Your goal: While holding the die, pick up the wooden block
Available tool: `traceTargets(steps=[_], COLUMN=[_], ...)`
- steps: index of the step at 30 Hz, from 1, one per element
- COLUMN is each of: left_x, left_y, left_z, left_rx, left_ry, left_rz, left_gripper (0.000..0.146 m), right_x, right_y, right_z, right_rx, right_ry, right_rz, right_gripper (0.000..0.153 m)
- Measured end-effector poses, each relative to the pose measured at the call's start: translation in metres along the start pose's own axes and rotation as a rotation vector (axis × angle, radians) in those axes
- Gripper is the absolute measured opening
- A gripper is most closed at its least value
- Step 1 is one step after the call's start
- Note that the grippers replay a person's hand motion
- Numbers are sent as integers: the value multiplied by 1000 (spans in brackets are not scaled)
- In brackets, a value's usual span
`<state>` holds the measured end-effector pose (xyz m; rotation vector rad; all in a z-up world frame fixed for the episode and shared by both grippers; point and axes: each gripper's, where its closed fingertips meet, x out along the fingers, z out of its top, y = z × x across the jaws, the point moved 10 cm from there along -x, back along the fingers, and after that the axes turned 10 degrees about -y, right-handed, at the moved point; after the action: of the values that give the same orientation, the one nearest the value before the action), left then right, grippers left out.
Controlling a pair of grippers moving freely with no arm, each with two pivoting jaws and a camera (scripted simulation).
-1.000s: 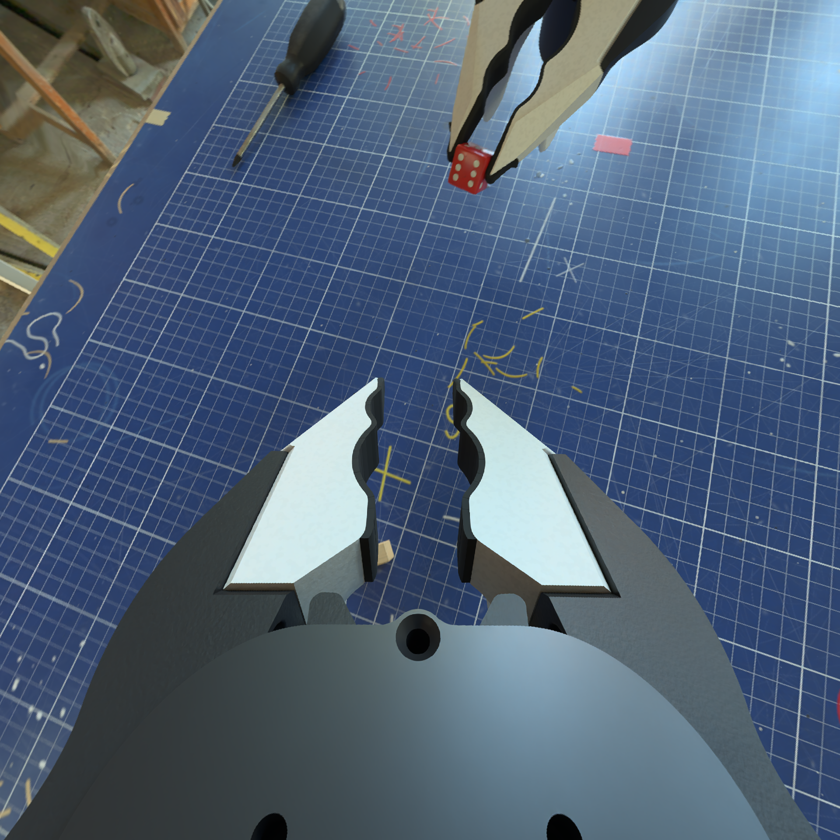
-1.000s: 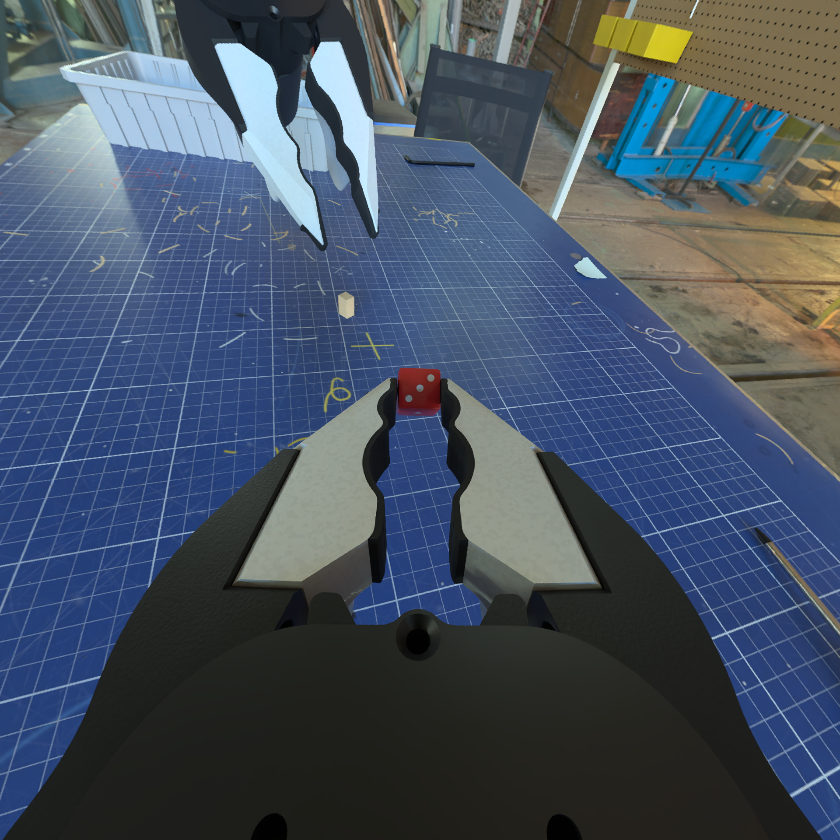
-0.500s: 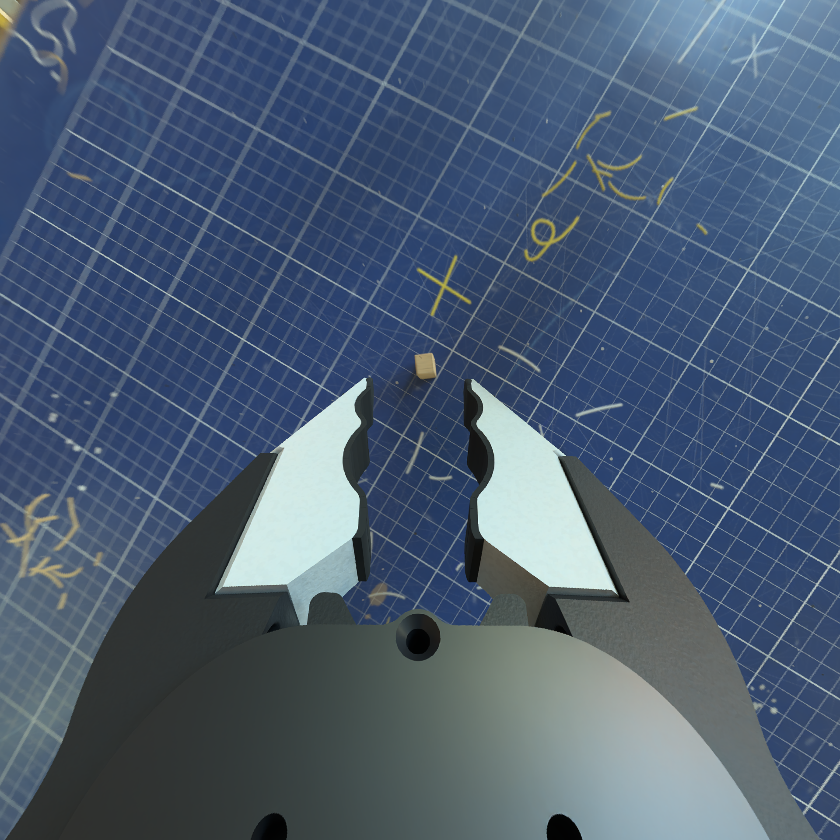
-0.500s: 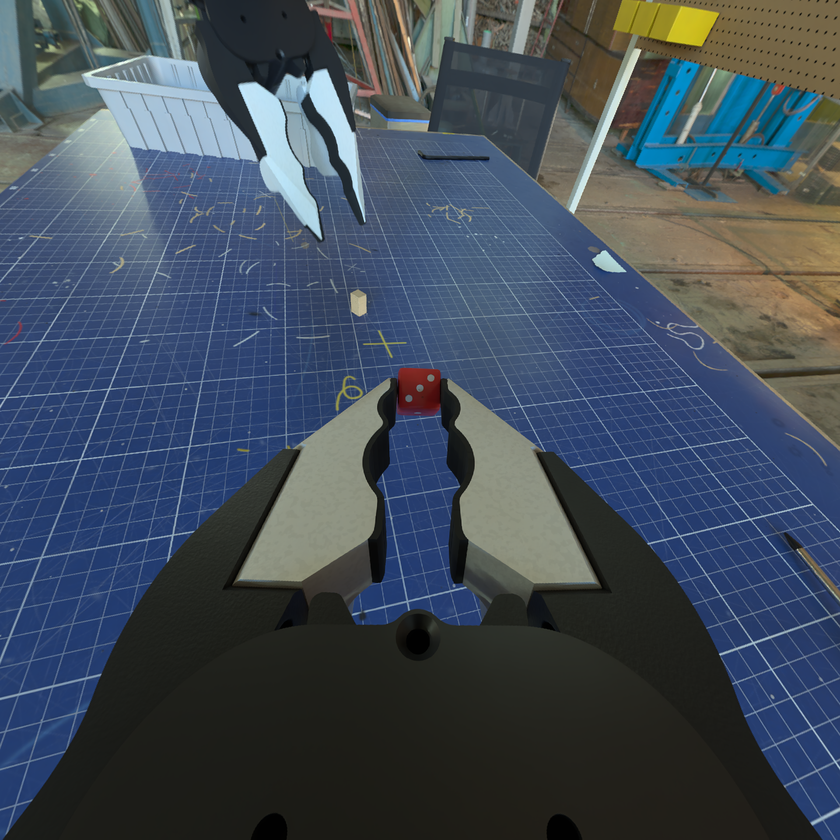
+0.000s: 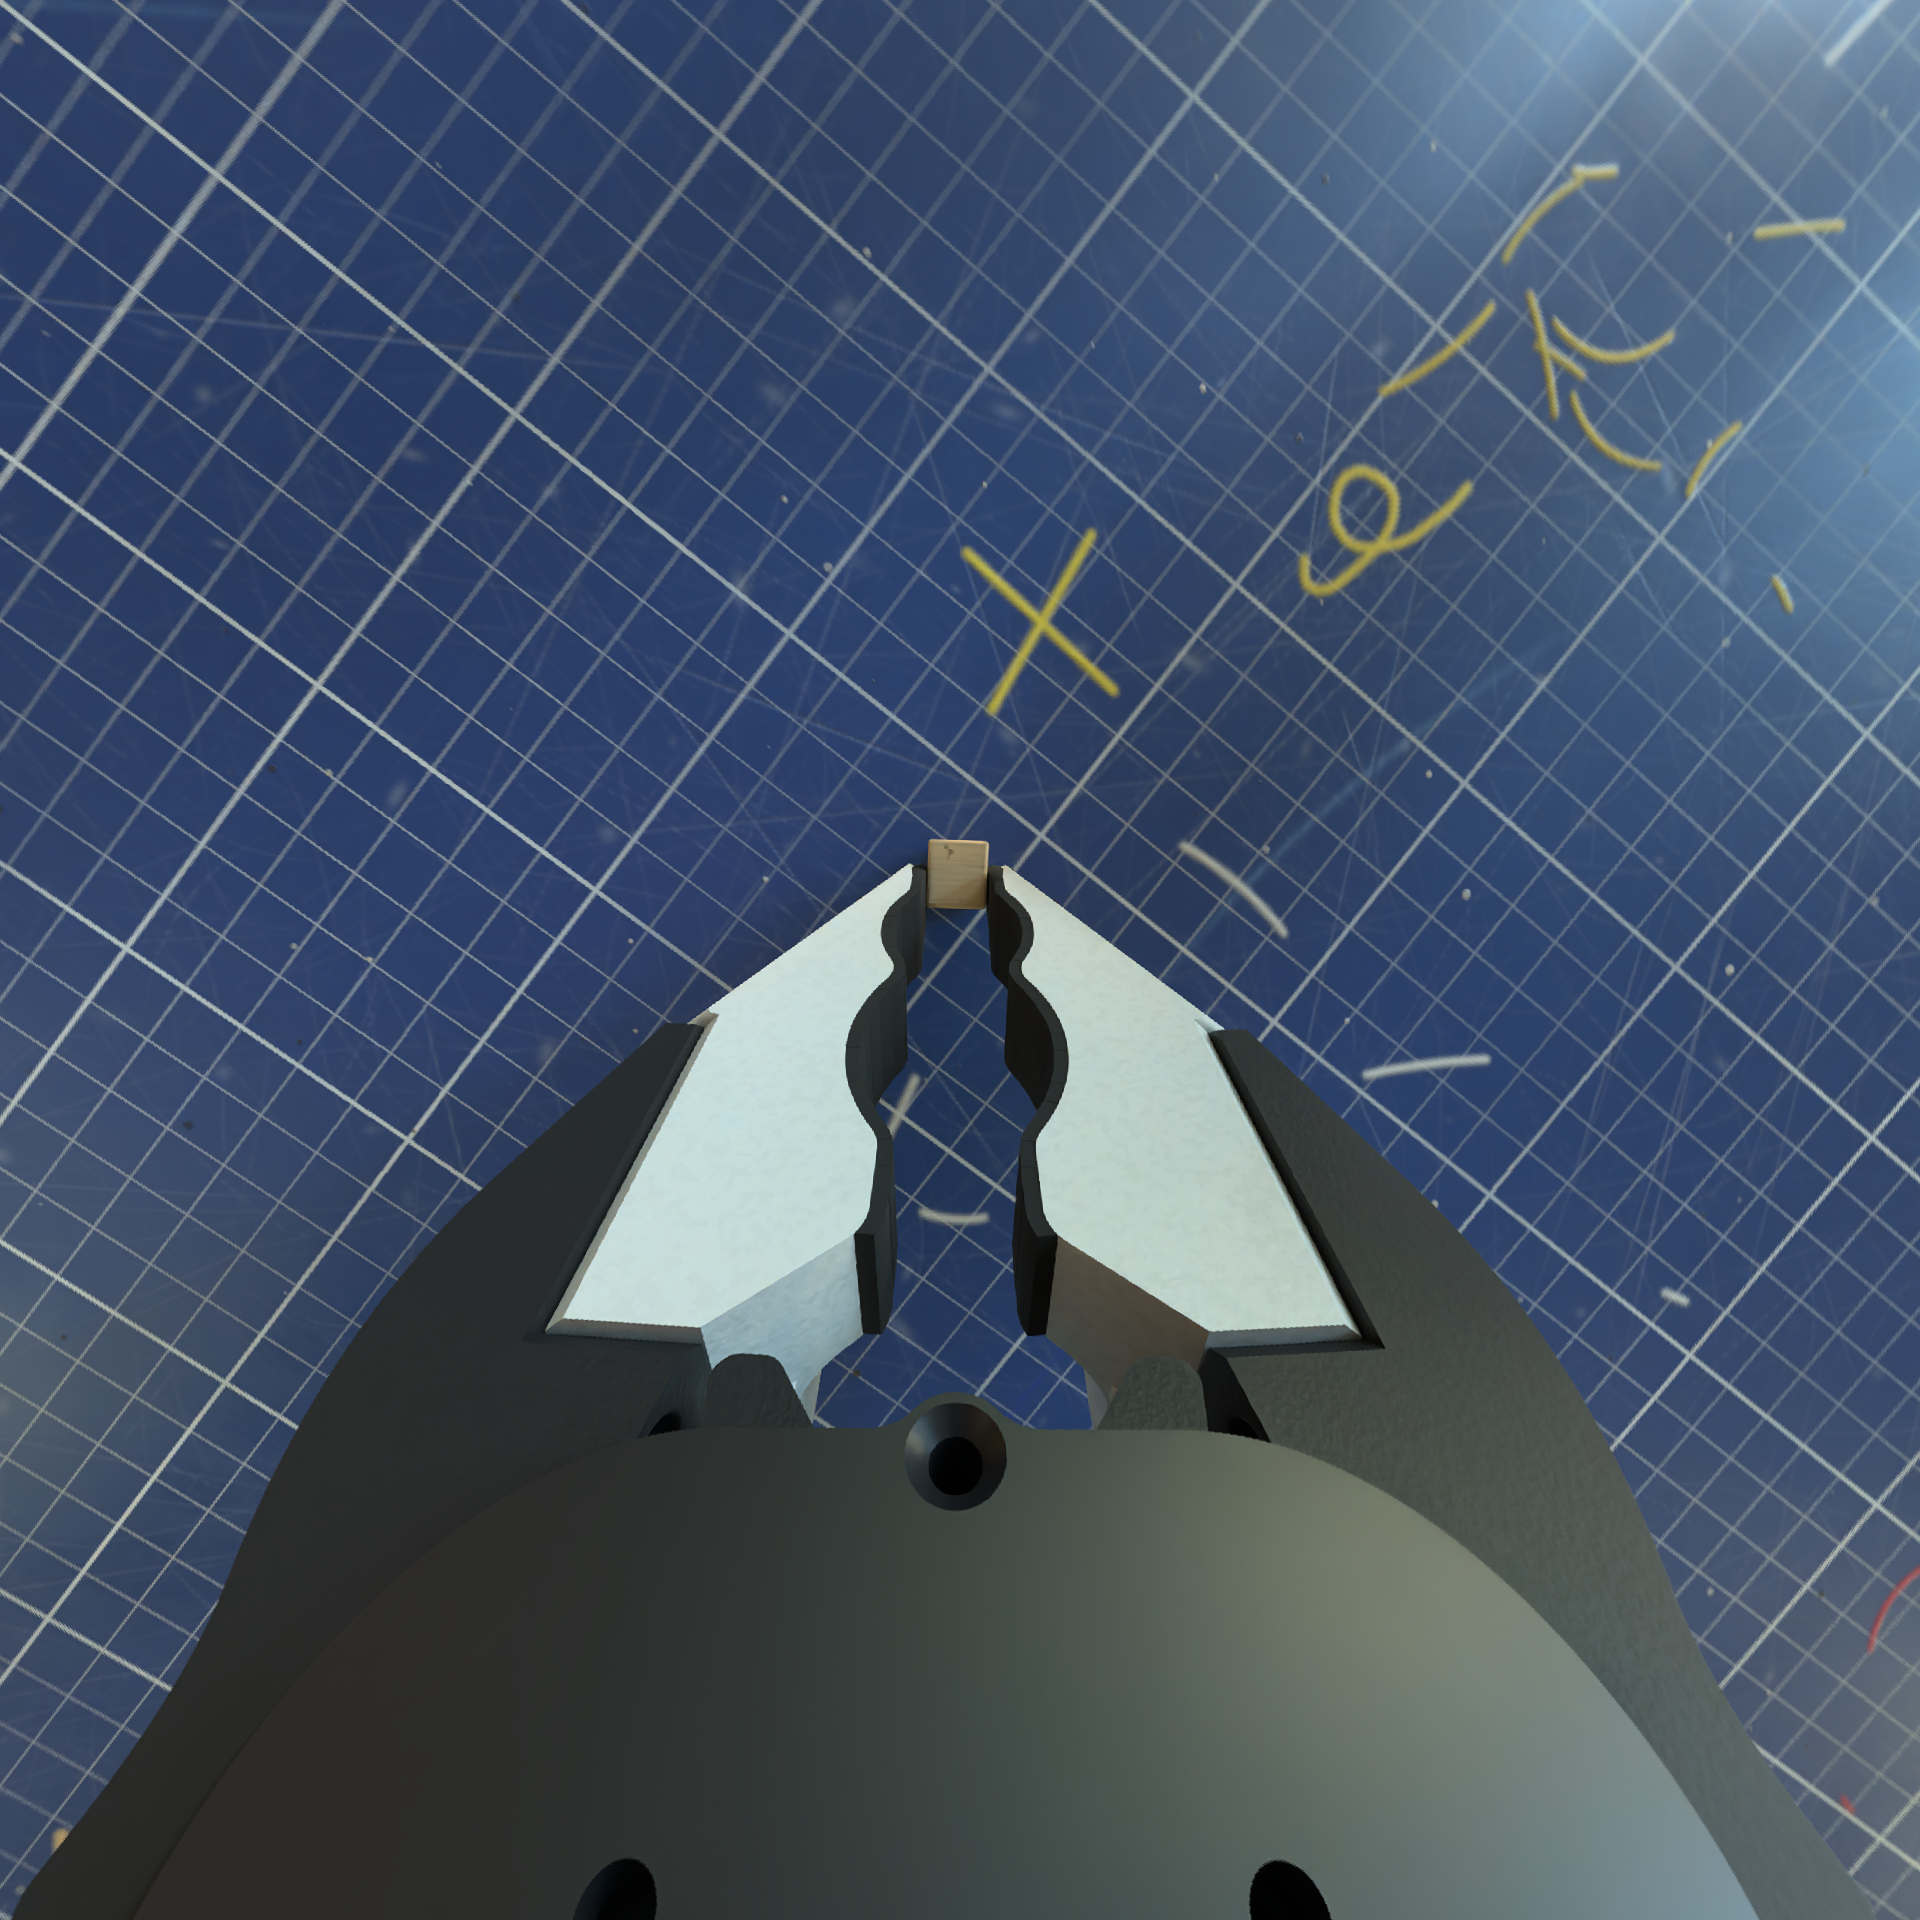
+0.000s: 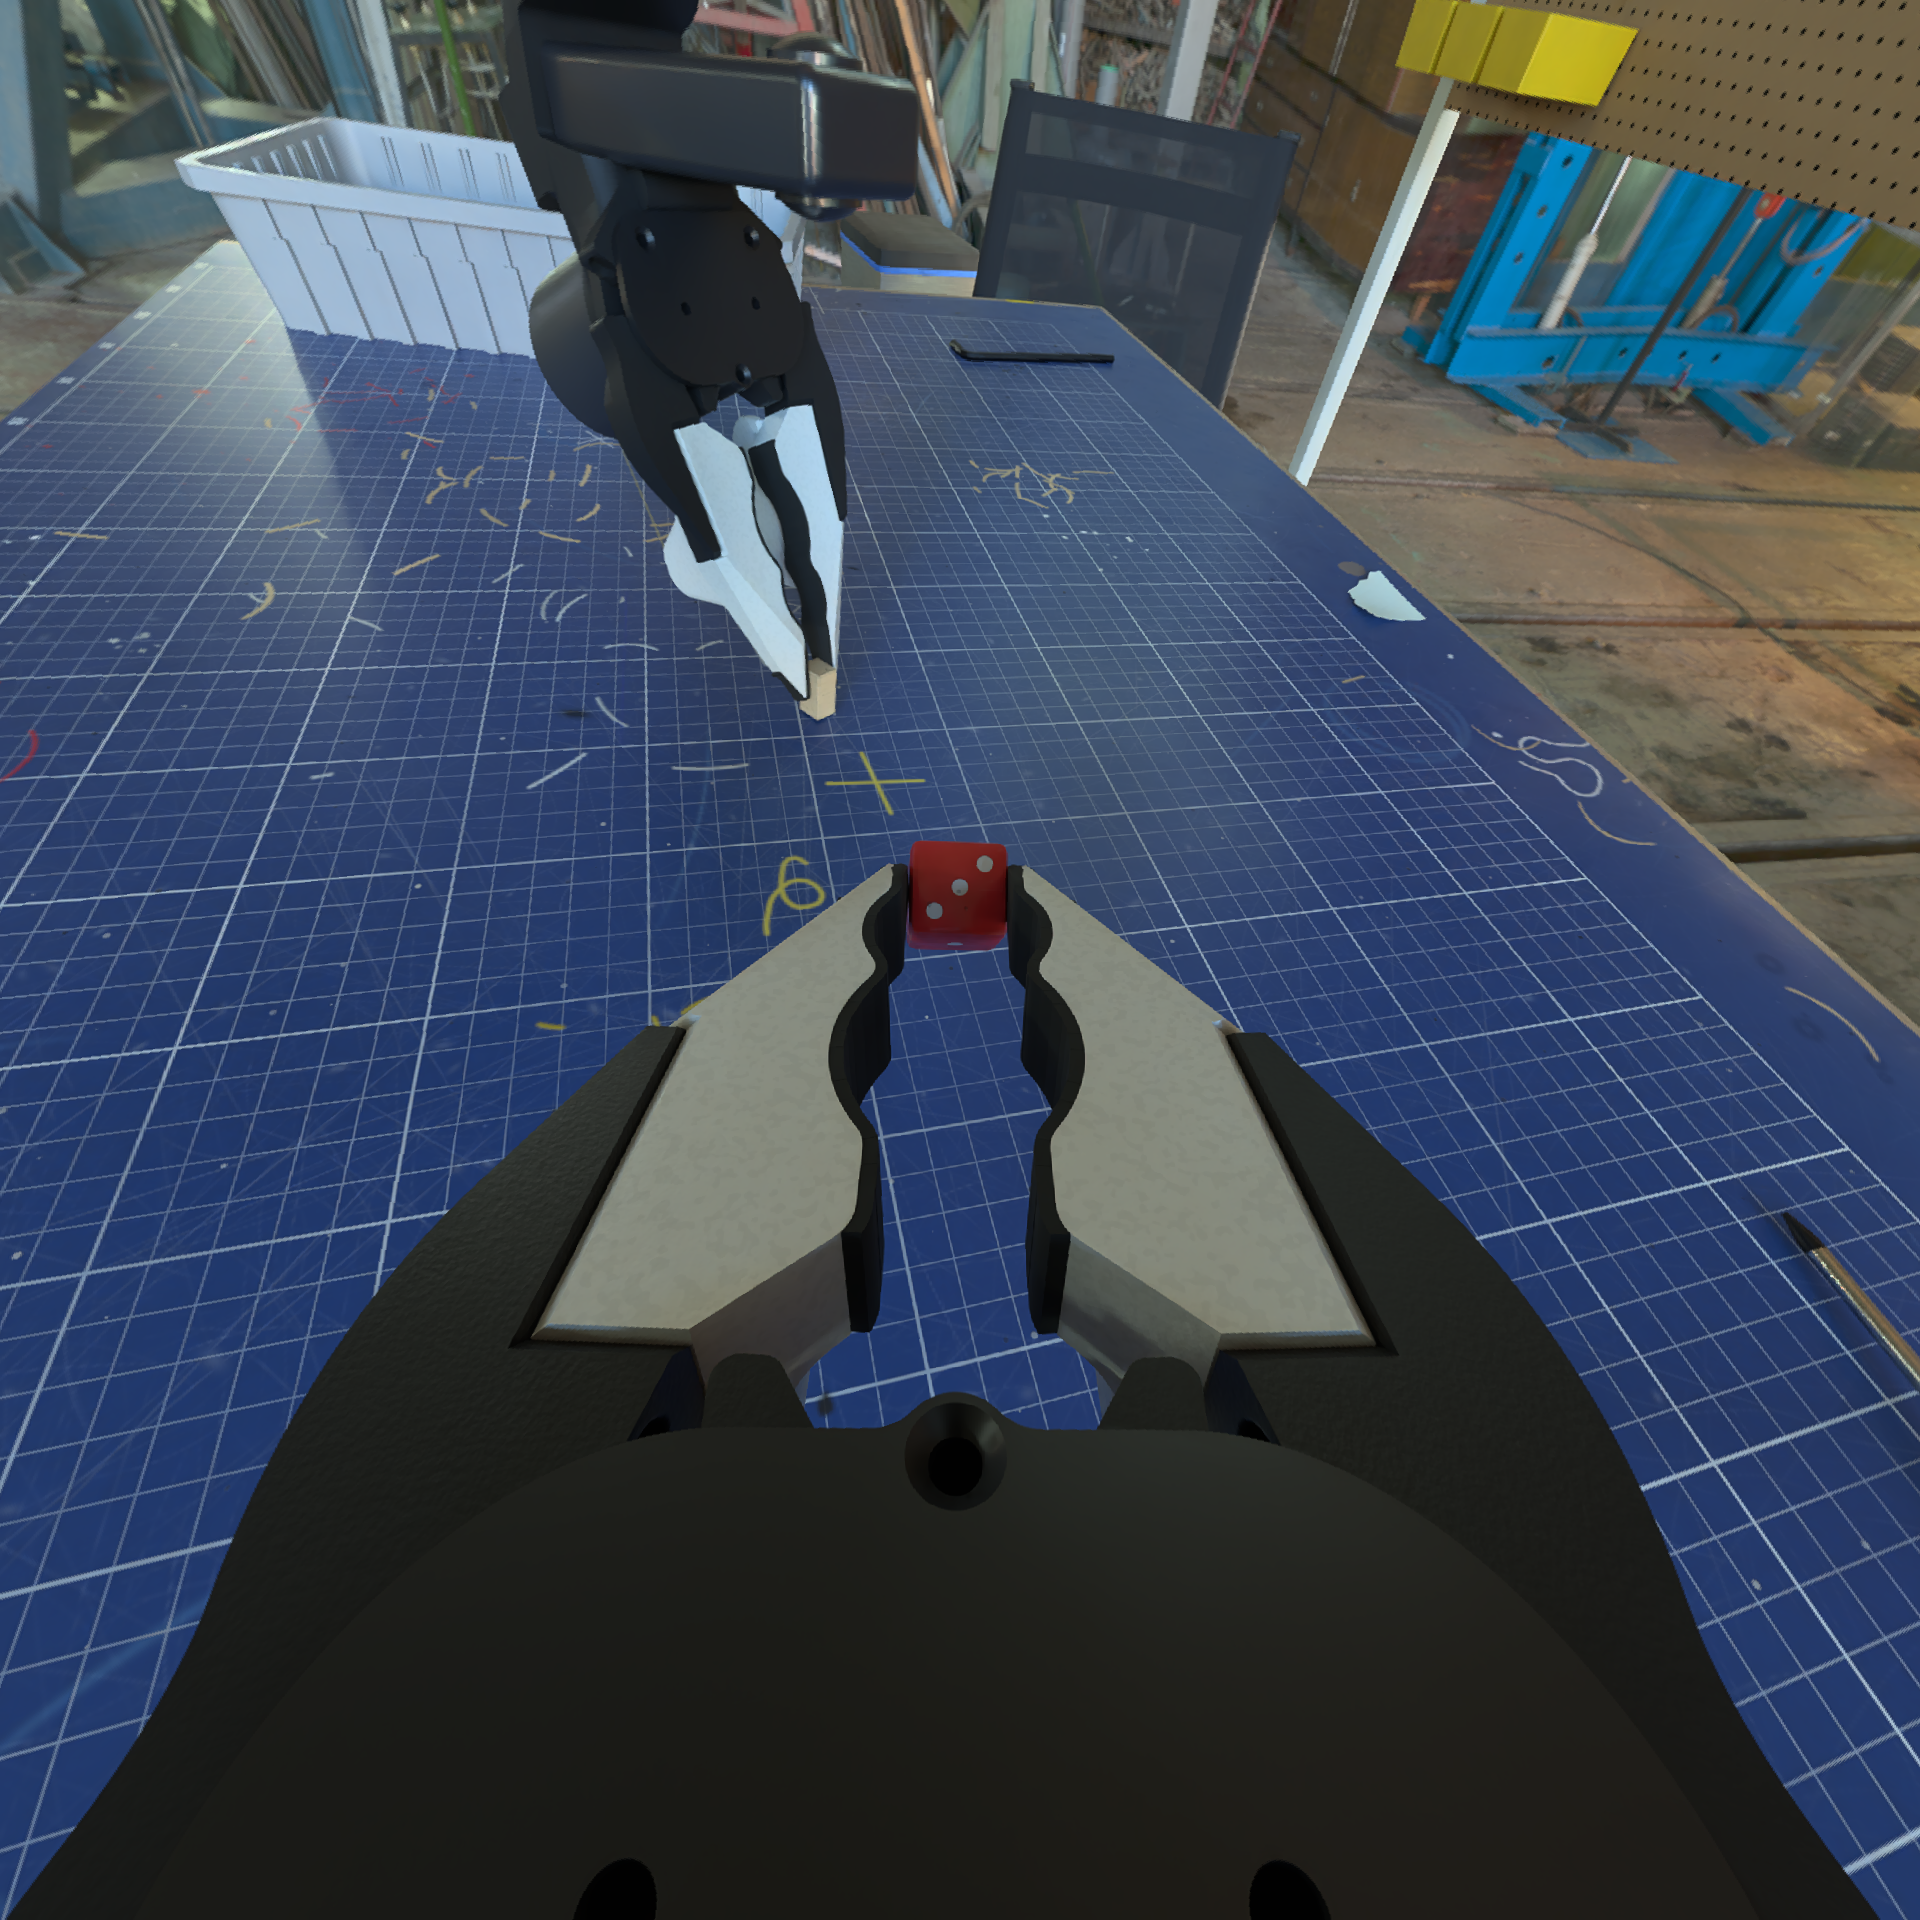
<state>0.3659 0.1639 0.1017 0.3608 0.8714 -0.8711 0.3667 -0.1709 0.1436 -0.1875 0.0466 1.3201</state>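
Note:
My left gripper (image 5: 957,881) is shut on a small pale wooden block (image 5: 957,871), pinched at the very fingertips, pointing down at the blue cutting mat (image 5: 520,520). In the right wrist view the left gripper (image 6: 816,681) stands steeply over the mat with the wooden block (image 6: 819,691) at its tips, at or just above the surface. My right gripper (image 6: 957,904) is shut on a red die (image 6: 957,894) with white pips, held above the mat in front of the left gripper.
A white slatted bin (image 6: 384,249) stands at the mat's far left. A black tool (image 6: 1029,355) lies at the far end, a thin metal tool (image 6: 1860,1309) at the right edge. A dark chair (image 6: 1132,218) and a white post (image 6: 1371,281) stand beyond the table. Yellow marks (image 5: 1044,623) dot the mat.
My left gripper has come down onto the wooden block and shut on it; half a second ago it was open with the block lying ahead of its tips. My right gripper still holds the die.

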Motion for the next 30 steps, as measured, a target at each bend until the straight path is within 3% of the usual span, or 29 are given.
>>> traceTargets(steps=[5,12,30], left_x=[-3,-5,26], left_y=[0,-6,-26], left_z=[13,43,108], left_rx=[-27,-65,-78], left_ry=[-97,-277,-485], left_rz=[-10,-125,-372], left_gripper=[10,11,10], right_x=[2,1,-6], right_y=[1,1,-5], right_z=[0,2,8], right_rx=[-4,-7,-5], right_ry=[-2,-14,-81], right_rz=[-5,-31,-150], right_gripper=[19,19,19])
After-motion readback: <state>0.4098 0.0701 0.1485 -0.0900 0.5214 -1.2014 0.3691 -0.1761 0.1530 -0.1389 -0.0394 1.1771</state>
